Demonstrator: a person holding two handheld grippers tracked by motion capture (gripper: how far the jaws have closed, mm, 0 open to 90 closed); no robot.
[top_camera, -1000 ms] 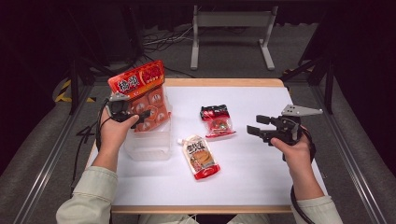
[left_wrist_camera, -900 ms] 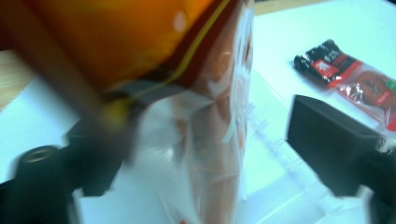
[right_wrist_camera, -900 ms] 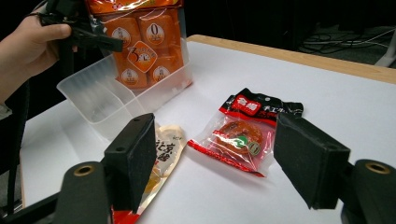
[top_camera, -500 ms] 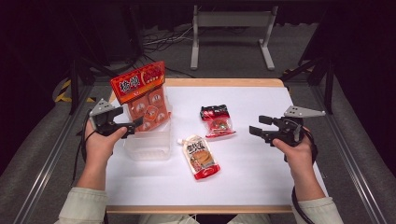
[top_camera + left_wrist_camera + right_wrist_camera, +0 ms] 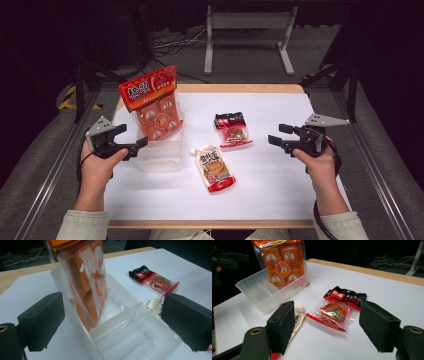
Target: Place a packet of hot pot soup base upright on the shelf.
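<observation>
Leaning upright in clear plastic bin (image 5: 161,159), orange snack bag (image 5: 152,102) may topple; left gripper (image 5: 134,146) just opened, empty, right gripper (image 5: 276,136) wide, empty.

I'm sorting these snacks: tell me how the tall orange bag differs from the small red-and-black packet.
The tall orange multi-piece bag stands upright in the clear plastic bin; the small red-and-black clear-windowed packet lies flat on the white table. The orange bag is far larger and holds several pieces; the packet shows one round snack. Neither is gripped.
</observation>
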